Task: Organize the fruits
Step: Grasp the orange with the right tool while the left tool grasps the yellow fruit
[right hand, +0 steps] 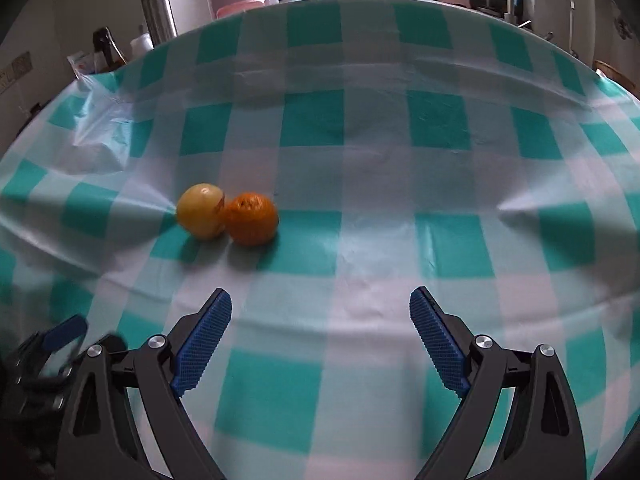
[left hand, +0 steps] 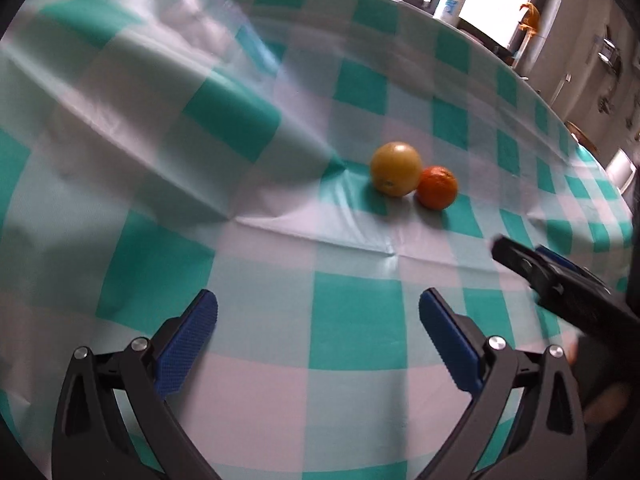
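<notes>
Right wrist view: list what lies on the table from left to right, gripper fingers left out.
Clear plastic bag → yellow fruit → orange, the two fruits touching, all on the checked tablecloth.

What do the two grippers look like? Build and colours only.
Left gripper and right gripper match: black plastic linkage arms with triangular cutouts, round silver bolt heads at the pivots, and two flat fingers faced with blue cross-hatched pads. No cables or sleeves visible.

Left tool (left hand: 318,304) and right tool (right hand: 320,300) agape, empty
</notes>
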Action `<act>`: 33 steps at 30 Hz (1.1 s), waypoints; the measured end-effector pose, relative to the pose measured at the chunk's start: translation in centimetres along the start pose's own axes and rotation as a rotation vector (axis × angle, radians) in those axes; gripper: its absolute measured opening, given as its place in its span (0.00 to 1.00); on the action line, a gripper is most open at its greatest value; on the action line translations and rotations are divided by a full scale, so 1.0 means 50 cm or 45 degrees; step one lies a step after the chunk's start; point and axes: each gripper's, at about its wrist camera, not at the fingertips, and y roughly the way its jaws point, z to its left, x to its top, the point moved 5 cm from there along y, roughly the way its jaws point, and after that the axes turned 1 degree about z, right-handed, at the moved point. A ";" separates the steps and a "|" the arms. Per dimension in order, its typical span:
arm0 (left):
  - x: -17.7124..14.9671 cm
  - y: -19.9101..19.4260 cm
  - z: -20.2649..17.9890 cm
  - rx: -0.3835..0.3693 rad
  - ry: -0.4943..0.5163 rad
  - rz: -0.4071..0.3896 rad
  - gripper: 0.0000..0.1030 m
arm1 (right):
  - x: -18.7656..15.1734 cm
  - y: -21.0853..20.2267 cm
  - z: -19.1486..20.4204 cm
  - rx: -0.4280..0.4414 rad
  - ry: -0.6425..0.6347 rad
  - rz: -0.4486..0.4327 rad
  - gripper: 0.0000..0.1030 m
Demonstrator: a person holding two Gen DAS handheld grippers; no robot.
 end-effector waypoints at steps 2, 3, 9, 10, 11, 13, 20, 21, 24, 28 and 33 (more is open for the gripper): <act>-0.003 0.000 0.001 0.008 -0.005 -0.002 0.98 | 0.018 0.037 0.020 -0.025 -0.028 0.039 0.85; -0.003 -0.001 0.000 0.017 0.000 -0.001 0.98 | 0.025 0.053 0.033 -0.020 -0.050 0.058 0.82; -0.007 0.002 -0.005 0.045 0.019 0.002 0.98 | 0.063 0.110 0.090 -0.087 -0.189 0.074 0.67; -0.007 0.002 -0.006 0.048 0.020 0.002 0.98 | 0.067 0.114 0.092 -0.081 -0.186 0.071 0.63; -0.008 0.002 -0.006 0.050 0.022 0.003 0.98 | 0.071 0.118 0.093 -0.073 -0.180 0.068 0.60; -0.008 0.004 -0.007 0.058 0.029 0.005 0.98 | 0.076 0.121 0.092 -0.030 -0.168 0.065 0.42; -0.009 0.010 -0.011 0.073 0.047 0.010 0.98 | 0.032 0.040 0.052 0.048 -0.112 -0.036 0.38; -0.009 0.011 -0.012 0.076 0.051 0.011 0.98 | 0.020 0.019 0.042 0.060 -0.103 -0.060 0.38; -0.008 0.017 -0.016 0.089 0.071 0.021 0.98 | -0.029 -0.051 0.009 0.071 -0.077 -0.119 0.38; -0.011 0.029 -0.028 0.156 0.144 0.056 0.98 | -0.090 -0.114 -0.034 0.091 0.028 -0.167 0.38; -0.016 0.040 -0.040 0.224 0.228 0.091 0.98 | -0.122 -0.137 -0.079 0.158 0.168 -0.190 0.38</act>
